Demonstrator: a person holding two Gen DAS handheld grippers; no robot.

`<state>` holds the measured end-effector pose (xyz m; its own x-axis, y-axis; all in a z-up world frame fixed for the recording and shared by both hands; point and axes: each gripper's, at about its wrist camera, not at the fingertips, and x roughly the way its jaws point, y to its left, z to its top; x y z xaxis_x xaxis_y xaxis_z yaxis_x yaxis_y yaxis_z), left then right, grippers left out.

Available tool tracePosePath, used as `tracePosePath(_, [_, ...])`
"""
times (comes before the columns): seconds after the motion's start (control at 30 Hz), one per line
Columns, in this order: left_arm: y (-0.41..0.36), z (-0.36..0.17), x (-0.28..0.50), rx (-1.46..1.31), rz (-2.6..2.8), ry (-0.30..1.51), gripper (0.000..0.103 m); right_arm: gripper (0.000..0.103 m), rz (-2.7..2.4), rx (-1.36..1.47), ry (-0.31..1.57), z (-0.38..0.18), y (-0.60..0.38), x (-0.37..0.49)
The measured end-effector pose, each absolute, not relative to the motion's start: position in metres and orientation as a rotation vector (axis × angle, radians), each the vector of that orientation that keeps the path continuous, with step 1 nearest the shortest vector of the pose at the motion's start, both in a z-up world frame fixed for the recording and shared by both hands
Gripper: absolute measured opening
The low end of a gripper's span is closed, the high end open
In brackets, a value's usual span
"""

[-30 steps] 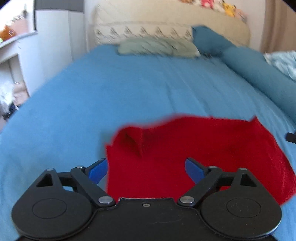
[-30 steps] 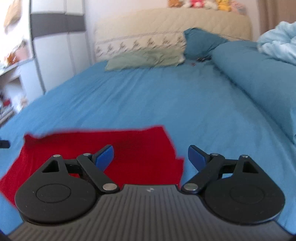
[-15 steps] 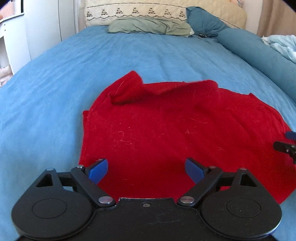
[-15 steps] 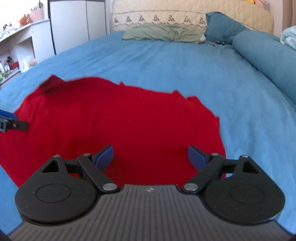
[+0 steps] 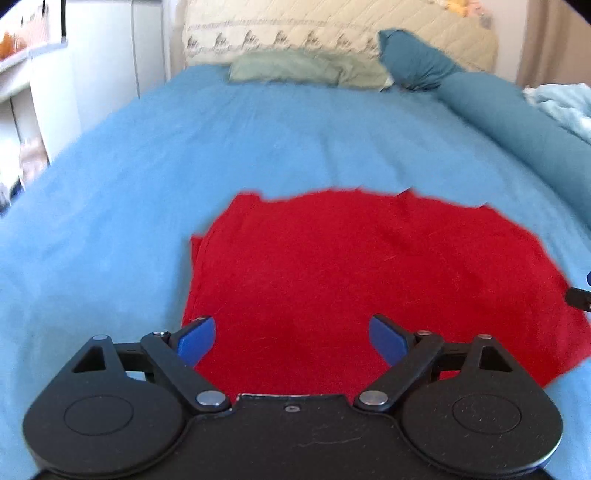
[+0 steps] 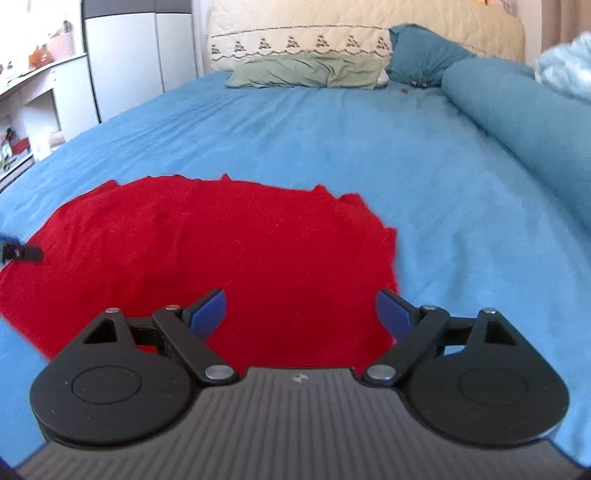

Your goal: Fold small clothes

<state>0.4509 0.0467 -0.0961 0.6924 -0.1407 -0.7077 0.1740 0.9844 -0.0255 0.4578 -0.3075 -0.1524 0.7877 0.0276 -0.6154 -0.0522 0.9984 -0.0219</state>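
While both grippers hover low over the bed (image 5: 110, 177), we see each one with fingers spread wide and nothing between them. Left gripper (image 5: 291, 339) points up the bed toward the headboard (image 5: 332, 26), roughly level, blue pads (image 5: 195, 338) apart over the near left part of the red cloth (image 5: 369, 266). We can't tell if the pads touch the fabric or sit just above it. Right gripper (image 6: 301, 312) points the same way, also level, pads (image 6: 208, 310) wide over the cloth's near right part (image 6: 221, 251); its right pad sits about at the cloth's right edge. Same doubt about contact there.

Cloth lies flat on the blue sheet, near end of the bed, well apart from the pillows. Its far edge looks a bit ragged; the left edge shows a doubled layer in the left view. Left view is blurred, so we can't read finer wrinkles.

We catch a dark tip of the right gripper at the right edge of the left view, and a tip of the left gripper at the left edge of the right view, so the two sit side by side across the cloth.

Farther up: green pillow (image 6: 306, 70), teal pillow (image 6: 421, 59), teal bolster (image 6: 524, 118) along the right side, pale blanket (image 6: 565, 70) behind it. White cabinet (image 6: 122, 59) stands left of the bed.
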Motion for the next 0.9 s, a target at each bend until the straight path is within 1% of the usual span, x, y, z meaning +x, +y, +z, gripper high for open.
tracePosePath(0.03, [0.039,-0.085,0.440,0.063,-0.174,0.763,0.095,0.103,0.036,-0.039,0.662,-0.143,-0.310,0.450])
tracePosePath(0.07, [0.031,-0.076,0.431,0.078,-0.170,0.743,0.102,0.103,0.028,-0.035,0.659,-0.132,-0.312,0.439])
tracePosePath(0.17, [0.010,-0.073,0.406,0.064,-0.213,0.718,0.103,0.103,-0.011,-0.011,0.627,-0.118,-0.318,0.404])
tracePosePath(0.27, [-0.018,-0.100,0.399,0.083,-0.246,0.783,0.103,0.103,-0.044,0.043,0.657,-0.135,-0.319,0.382])
tracePosePath(0.43, [-0.036,-0.120,0.400,0.048,-0.255,0.810,0.103,0.103,-0.070,0.169,0.720,-0.175,-0.322,0.368])
tracePosePath(0.63, [-0.039,-0.128,0.418,0.027,-0.230,0.821,0.103,0.103,-0.108,0.517,0.659,-0.203,-0.350,0.376])
tracePosePath(0.7, [-0.038,-0.133,0.427,0.003,-0.226,0.832,0.103,0.095,-0.149,0.650,0.628,-0.211,-0.363,0.382])
tracePosePath(0.77, [-0.035,-0.138,0.437,-0.022,-0.210,0.846,0.103,0.081,-0.197,0.731,0.602,-0.218,-0.370,0.386])
tracePosePath(0.8, [-0.034,-0.140,0.443,-0.030,-0.201,0.850,0.103,0.078,-0.218,0.758,0.592,-0.220,-0.372,0.389])
tracePosePath(0.87, [-0.035,-0.145,0.452,-0.027,-0.179,0.864,0.102,0.065,-0.253,0.750,0.587,-0.220,-0.371,0.394])
tracePosePath(0.9, [-0.036,-0.148,0.456,-0.019,-0.170,0.870,0.102,0.062,-0.264,0.729,0.593,-0.219,-0.369,0.397])
